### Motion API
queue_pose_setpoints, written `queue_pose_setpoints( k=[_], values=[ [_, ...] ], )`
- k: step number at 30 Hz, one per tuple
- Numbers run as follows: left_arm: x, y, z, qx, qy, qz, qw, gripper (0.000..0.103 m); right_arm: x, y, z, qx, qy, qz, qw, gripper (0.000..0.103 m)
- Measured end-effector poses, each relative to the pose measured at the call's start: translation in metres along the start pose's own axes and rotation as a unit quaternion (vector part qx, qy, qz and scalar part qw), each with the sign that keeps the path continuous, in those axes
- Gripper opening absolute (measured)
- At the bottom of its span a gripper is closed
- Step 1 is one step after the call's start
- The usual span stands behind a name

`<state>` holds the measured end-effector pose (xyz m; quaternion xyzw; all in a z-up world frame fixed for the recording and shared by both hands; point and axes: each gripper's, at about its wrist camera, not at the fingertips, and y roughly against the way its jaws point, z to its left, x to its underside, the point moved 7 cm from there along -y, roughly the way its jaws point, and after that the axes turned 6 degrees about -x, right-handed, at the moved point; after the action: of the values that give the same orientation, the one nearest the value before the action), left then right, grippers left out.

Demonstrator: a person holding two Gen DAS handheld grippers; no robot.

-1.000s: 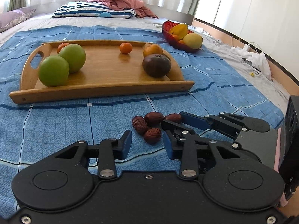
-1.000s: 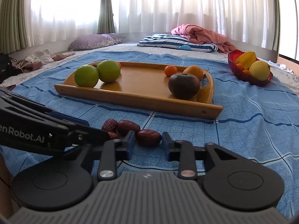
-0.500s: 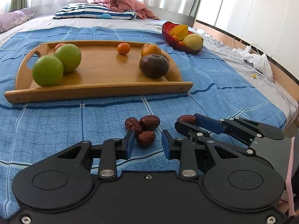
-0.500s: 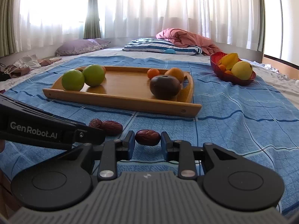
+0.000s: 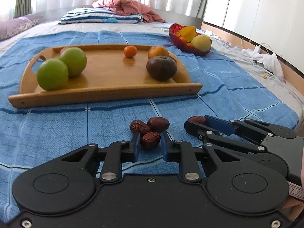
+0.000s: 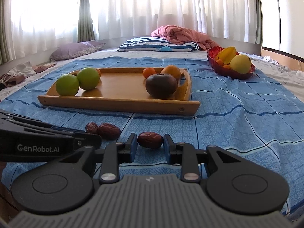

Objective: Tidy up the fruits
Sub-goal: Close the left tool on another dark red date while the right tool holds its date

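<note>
Left tool (image 5: 150, 144): jaws just closed in, pads pressing a date (image 5: 150, 140) between them, pointed downward. Right tool (image 6: 150, 142): just beside it on its right, pads clamped on another date (image 6: 150, 139).

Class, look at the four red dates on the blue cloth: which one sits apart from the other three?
The date between the right gripper's fingers; the others cluster together.

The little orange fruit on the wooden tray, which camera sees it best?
The left wrist view. There the small orange fruit sits alone on the wooden tray, fully visible. In the right wrist view it is partly hidden behind the dark round fruit.
</note>
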<state>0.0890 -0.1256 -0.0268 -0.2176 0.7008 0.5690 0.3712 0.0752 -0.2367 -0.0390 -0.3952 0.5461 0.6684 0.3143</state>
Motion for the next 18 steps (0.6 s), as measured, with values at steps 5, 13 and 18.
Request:
queue_pose_setpoints(
  k=[5, 13, 18],
  values=[
    [-0.007, 0.012, 0.007, -0.011, -0.008, -0.023, 0.9996, 0.021, -0.002, 0.001, 0.005, -0.001, 0.001, -0.003, 1.0, 0.035],
    [-0.007, 0.019, 0.03, -0.028, 0.013, -0.028, 0.9991, 0.021, -0.006, -0.001, 0.014, -0.004, 0.003, -0.004, 1.0, 0.035],
    [-0.004, 0.022, 0.042, -0.036, 0.025, -0.027, 0.9987, 0.021, -0.006, -0.003, 0.02, -0.006, 0.004, -0.004, 1.0, 0.035]
  ],
)
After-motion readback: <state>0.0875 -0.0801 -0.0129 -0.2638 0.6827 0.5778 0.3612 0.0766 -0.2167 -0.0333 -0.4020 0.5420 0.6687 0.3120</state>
